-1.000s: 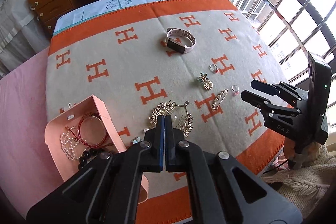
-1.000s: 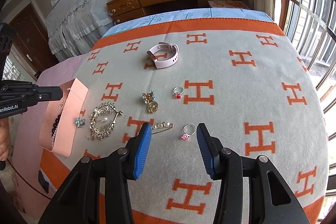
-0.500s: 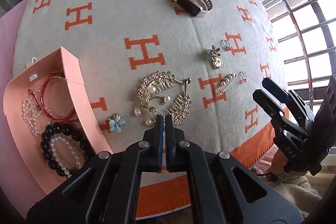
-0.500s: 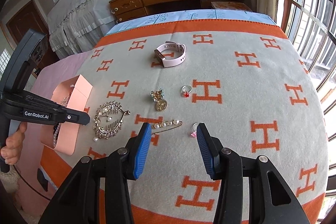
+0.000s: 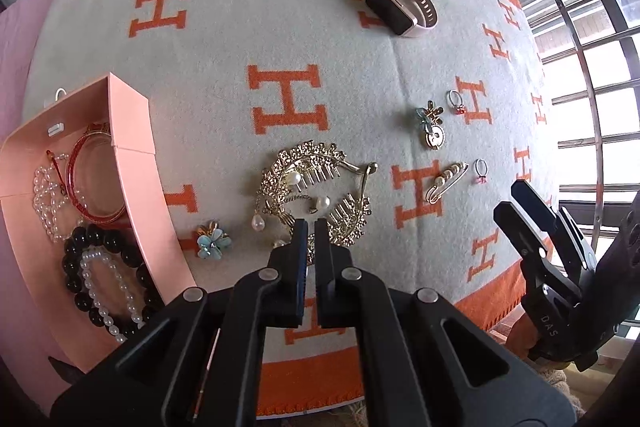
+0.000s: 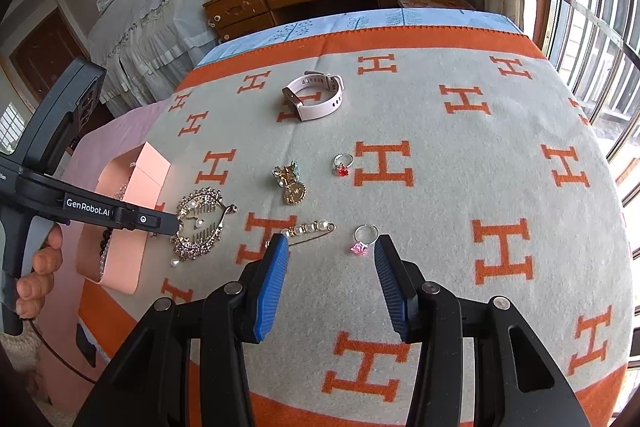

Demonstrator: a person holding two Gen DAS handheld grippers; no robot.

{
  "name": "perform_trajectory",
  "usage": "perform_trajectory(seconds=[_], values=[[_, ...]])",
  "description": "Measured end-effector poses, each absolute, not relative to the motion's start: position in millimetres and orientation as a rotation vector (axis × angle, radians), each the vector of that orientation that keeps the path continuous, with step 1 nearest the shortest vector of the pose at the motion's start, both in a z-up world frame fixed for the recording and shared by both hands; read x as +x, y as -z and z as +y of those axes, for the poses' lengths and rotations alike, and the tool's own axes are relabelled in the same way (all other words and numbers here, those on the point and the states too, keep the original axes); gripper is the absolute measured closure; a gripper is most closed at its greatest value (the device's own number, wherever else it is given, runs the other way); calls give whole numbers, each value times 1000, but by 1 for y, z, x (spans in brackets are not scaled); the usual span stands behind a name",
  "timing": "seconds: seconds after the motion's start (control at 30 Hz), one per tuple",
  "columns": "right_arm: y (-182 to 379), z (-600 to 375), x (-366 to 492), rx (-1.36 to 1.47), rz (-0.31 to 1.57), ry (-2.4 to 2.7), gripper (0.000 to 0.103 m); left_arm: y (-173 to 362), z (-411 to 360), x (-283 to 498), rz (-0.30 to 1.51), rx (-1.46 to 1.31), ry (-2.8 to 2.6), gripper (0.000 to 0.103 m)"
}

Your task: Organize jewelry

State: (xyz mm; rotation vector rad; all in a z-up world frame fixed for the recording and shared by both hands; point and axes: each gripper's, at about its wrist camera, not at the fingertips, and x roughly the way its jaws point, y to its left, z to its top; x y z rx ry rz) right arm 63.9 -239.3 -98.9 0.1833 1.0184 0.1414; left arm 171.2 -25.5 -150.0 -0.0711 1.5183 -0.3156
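We have brought our left gripper (image 5: 311,227) down onto the gold hair comb (image 5: 316,187), jaws now slightly parted, seemingly about to pinch it for the pink box (image 5: 132,131); our right gripper (image 6: 330,267) waits wide open.

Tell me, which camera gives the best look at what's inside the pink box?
The left wrist view: it looks down into the pink box, showing a red bangle, pearl strands and a black bead bracelet. The right wrist view sees the box from the side, with only a few beads peeking out.
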Motion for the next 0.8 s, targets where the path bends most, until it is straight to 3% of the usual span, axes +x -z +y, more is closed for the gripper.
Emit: perform_trajectory(seconds=[0.13,0.33,0.4,0.5,0.53,0.8], values=[[100,-242,62,194,1019,-144,57,143,-31,169,1483,-13,219,103],[100,-246,59,205,1014,-152,57,136,-27,166,1458,-137,218,103],[101,-248,58,211,1014,-153,57,136,-26,167,1469,-133,190,91],[102,-251,56,219,1013,-153,57,135,-26,168,1443,-95,172,54],[102,-253,56,222,1013,-152,57,133,-26,168,1428,-95,161,50],[103,-263,52,242,1007,-148,57,137,-19,167,1436,-114,88,50]])
